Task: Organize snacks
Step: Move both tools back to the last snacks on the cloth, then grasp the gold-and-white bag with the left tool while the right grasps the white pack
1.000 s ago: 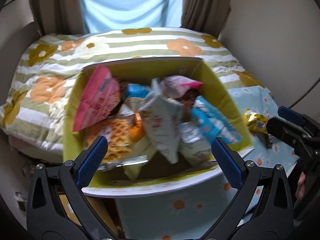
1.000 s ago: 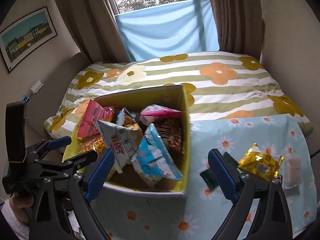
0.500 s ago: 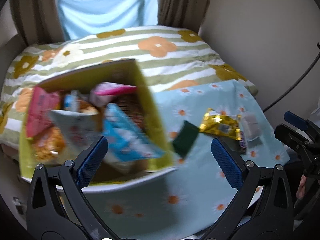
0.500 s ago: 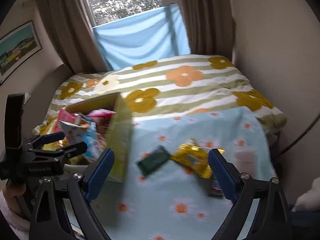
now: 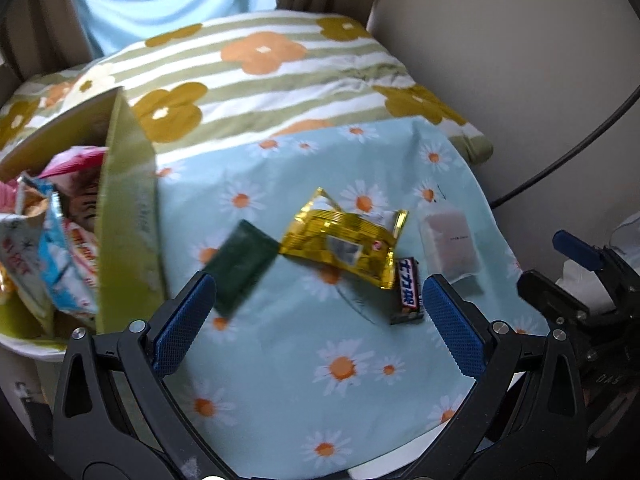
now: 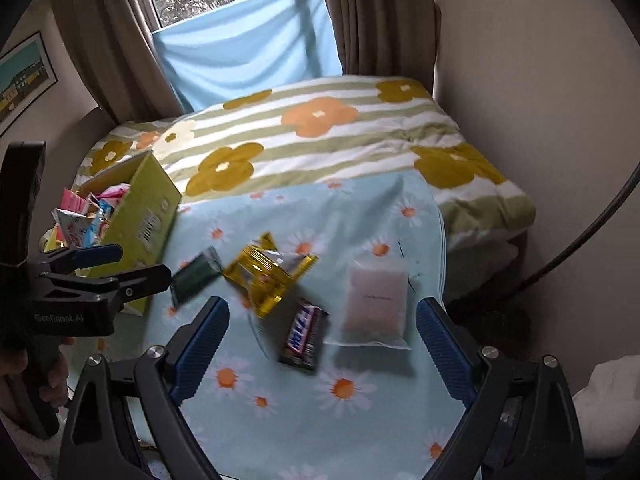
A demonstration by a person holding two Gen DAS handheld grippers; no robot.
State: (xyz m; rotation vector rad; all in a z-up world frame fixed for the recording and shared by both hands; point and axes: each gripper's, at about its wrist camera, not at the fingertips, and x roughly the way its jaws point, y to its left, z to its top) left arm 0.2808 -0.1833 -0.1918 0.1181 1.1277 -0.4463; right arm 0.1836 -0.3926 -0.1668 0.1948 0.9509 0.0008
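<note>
Left wrist view: the left gripper (image 5: 316, 320) now hangs with jaws spread wide and empty over the daisy-print cloth (image 5: 320, 380), where a second ago it faced the yellow-green box (image 5: 128, 216) of snacks, now at the left edge. Between its fingers lie a dark green packet (image 5: 240, 266), a gold wrapper (image 5: 344, 248) and a chocolate bar (image 5: 409, 290). The right gripper (image 6: 320, 344) has swung the same way, jaws wide and empty, over the bar and a pale pouch (image 6: 374, 304).
</note>
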